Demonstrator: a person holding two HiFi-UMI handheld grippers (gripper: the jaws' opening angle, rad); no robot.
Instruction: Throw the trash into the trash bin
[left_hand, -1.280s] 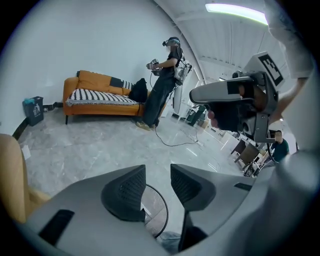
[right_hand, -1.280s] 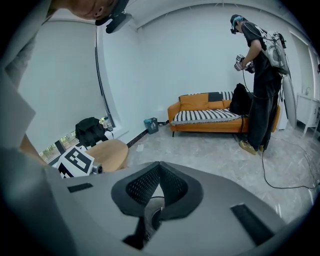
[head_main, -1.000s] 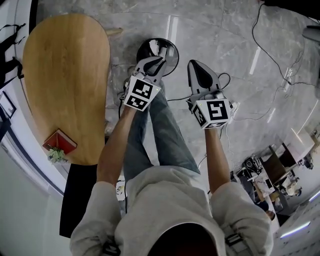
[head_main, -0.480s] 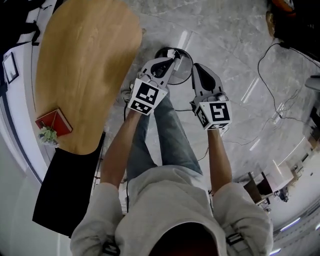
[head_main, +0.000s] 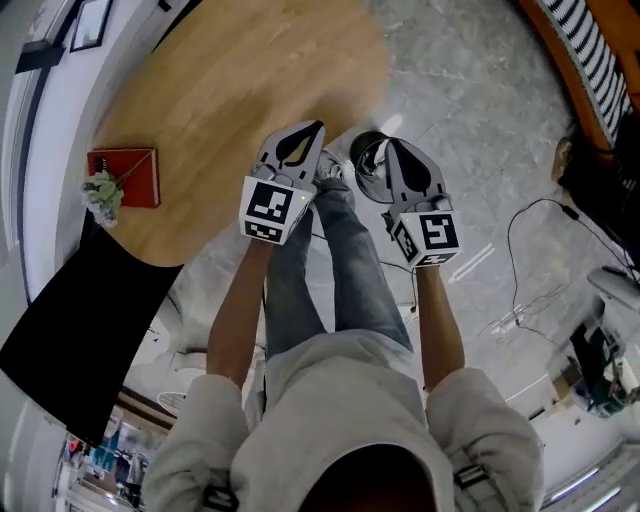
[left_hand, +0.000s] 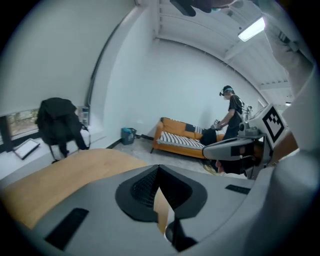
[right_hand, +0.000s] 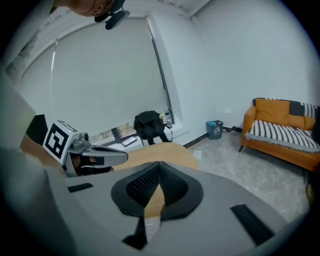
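Note:
The black round trash bin (head_main: 366, 160) stands on the marble floor beside the wooden table (head_main: 230, 110), partly hidden by my right gripper. My left gripper (head_main: 314, 128) hangs over the table's near edge, shut and empty; its tips meet in the left gripper view (left_hand: 159, 167). My right gripper (head_main: 389, 146) hovers over the bin's right rim, also shut with nothing between its pads (right_hand: 159, 164). Each gripper shows in the other's view: the right one (left_hand: 235, 147), the left one (right_hand: 95, 157). No loose trash is visible.
A red book (head_main: 125, 176) with a small plant (head_main: 103, 190) lies on the table's left end. A black backpack (left_hand: 59, 125) sits by the window. An orange sofa (left_hand: 182, 134), a small teal bin (left_hand: 128, 135) and a person (left_hand: 232, 114) are across the room. Cables (head_main: 530, 260) trail on the floor.
The head view has swung round, so the table now fills the top. Both grippers moved from the bin toward the table; the left one left the bin's mouth and now hangs over the table edge.

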